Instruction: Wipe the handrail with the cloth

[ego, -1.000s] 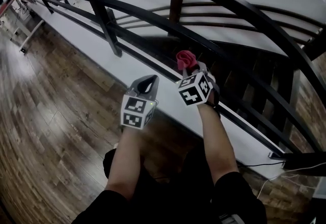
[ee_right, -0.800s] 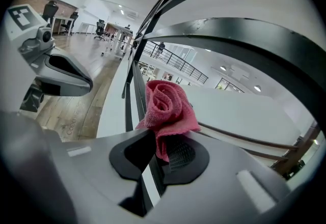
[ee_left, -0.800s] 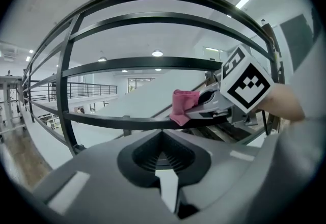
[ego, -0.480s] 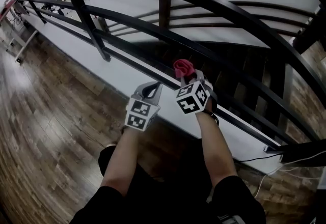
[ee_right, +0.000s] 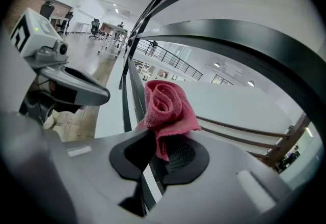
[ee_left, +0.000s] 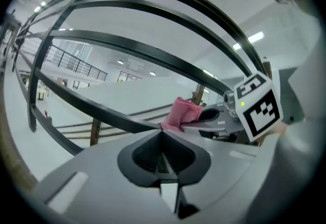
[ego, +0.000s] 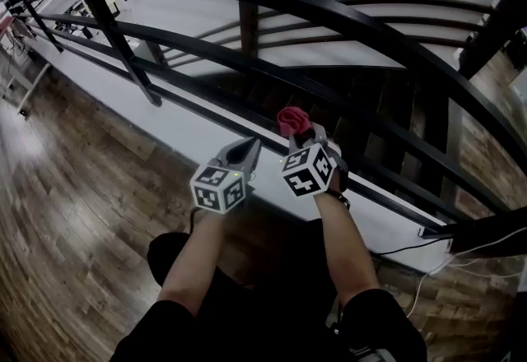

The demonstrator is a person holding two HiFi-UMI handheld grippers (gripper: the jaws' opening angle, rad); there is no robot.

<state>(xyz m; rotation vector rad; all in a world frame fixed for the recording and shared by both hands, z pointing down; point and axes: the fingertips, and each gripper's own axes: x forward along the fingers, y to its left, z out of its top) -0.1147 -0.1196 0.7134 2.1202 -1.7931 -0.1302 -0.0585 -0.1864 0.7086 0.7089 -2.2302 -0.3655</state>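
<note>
The right hand-held gripper [ego: 302, 135] is clamped on a pink cloth [ego: 293, 119]. Its jaws pinch the lower folds, so most of the fabric stands above the tips as a loose rolled bunch. The left hand-held gripper [ego: 249, 150] hangs just beside it with its jaws pressed together and nothing between them. Both sit low in front of the black railing, level with the lower bars [ego: 247, 64], while the broad top handrail [ego: 346, 19] arcs well above them. From the head view the cloth looks close to one of the lower bars, but whether it touches cannot be told. Wiping does not appear to have begun on the top rail. The cloth looks light, soft and limp, probably a napped microfibre that will drag a little on the painted metal. A pinch near its base, as here, leaves a padded wad free to press on the rail. The bunch could unroll or slip out under sideways rubbing, so a firm hold deep in the folds seems wise. The handrail is rigid and smooth, and likely slick.
</note>
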